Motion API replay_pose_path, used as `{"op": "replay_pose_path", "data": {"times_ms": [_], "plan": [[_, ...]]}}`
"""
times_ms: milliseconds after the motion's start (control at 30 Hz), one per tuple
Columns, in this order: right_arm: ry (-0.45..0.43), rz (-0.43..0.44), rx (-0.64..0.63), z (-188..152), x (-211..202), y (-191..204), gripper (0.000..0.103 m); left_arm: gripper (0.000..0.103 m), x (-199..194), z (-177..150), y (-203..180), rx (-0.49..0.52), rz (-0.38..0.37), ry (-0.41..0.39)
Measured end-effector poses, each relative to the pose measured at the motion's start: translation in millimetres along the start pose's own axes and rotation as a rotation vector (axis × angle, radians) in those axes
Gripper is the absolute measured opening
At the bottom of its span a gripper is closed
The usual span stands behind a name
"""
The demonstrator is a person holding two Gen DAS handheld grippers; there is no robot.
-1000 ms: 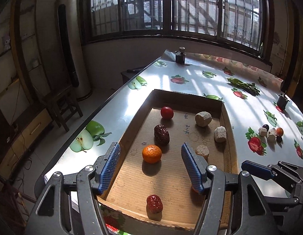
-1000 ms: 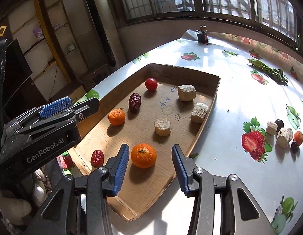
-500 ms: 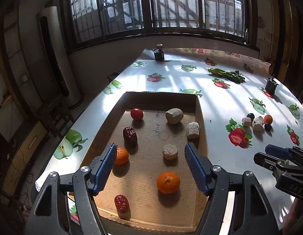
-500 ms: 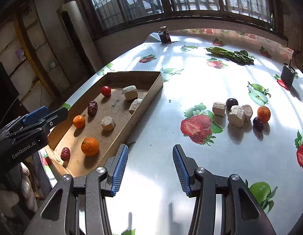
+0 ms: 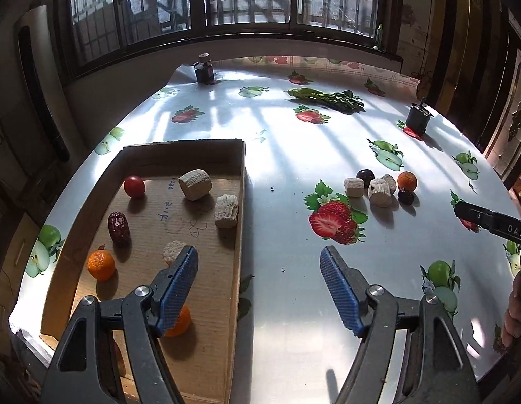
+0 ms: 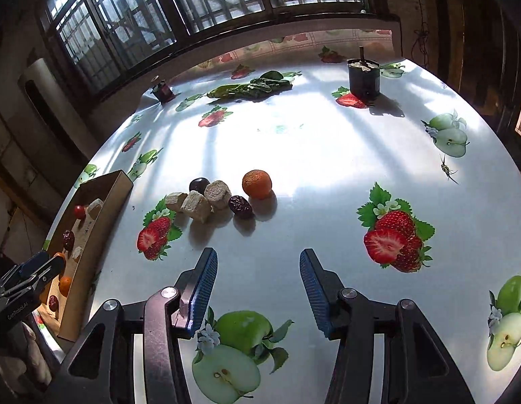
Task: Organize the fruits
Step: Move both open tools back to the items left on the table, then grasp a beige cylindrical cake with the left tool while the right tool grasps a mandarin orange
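A cardboard tray (image 5: 238,222) lies at the table's left and holds a red tomato (image 5: 134,186), a dark date (image 5: 119,224), two tangerines (image 5: 101,265), and several pale chunks (image 5: 195,184). A loose cluster lies on the table: a tangerine (image 6: 257,183), a date (image 6: 240,204), a dark plum (image 6: 199,184) and pale chunks (image 6: 196,206). My left gripper (image 5: 259,271) is open and empty over the tray's right edge. My right gripper (image 6: 258,272) is open and empty, short of the loose cluster.
The table has a glossy fruit-print cloth. Green leafy vegetables (image 6: 252,87) lie at the back. A dark cup (image 6: 363,79) stands at the back right and a small dark bottle (image 5: 203,70) at the far edge. Windows run behind the table.
Both grippers swung right, away from the tray. The right gripper left the tangerine in the tray and now faces the loose cluster. Both stay open.
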State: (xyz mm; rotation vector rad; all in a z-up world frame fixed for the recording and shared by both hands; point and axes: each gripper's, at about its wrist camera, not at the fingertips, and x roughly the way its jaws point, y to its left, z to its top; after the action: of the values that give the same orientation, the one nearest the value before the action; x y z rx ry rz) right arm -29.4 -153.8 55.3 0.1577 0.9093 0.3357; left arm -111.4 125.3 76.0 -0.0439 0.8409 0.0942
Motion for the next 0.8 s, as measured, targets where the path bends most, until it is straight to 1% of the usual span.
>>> {"op": "replay_pose_path", "data": {"times_ms": [133, 300, 500, 600, 633, 667, 700, 767, 800], "plan": [[-0.007, -0.035, -0.005, 19, 16, 3, 0.055, 0.074, 4, -2, -18, 0.031, -0.029, 0.013], [-0.034, -0.056, 0.038, 44, 53, 6, 0.055, 0.074, 9, 1, -30, 0.039, -0.060, 0.031], [-0.022, -0.061, 0.032, 48, 87, 13, 0.055, 0.074, 28, 20, -48, 0.045, -0.092, 0.037], [-0.020, -0.061, 0.003, 47, 95, 17, 0.054, 0.074, 44, 29, -65, 0.050, -0.160, 0.048], [-0.022, -0.066, -0.009, 47, 96, 18, 0.052, 0.074, 49, 31, -70, 0.053, -0.181, 0.054], [-0.020, -0.067, -0.014, 47, 96, 18, 0.043, 0.072, 54, 33, -77, 0.058, -0.197, 0.057], [-0.015, -0.059, -0.009, 47, 97, 15, 0.033, 0.067, 59, 35, -83, 0.068, -0.206, 0.057], [-0.013, -0.038, 0.016, 47, 96, 8, 0.033, 0.061, 69, 39, -95, 0.093, -0.216, 0.057], [-0.013, -0.041, 0.022, 47, 94, 7, 0.032, 0.061, 74, 41, -100, 0.099, -0.222, 0.057]]}}
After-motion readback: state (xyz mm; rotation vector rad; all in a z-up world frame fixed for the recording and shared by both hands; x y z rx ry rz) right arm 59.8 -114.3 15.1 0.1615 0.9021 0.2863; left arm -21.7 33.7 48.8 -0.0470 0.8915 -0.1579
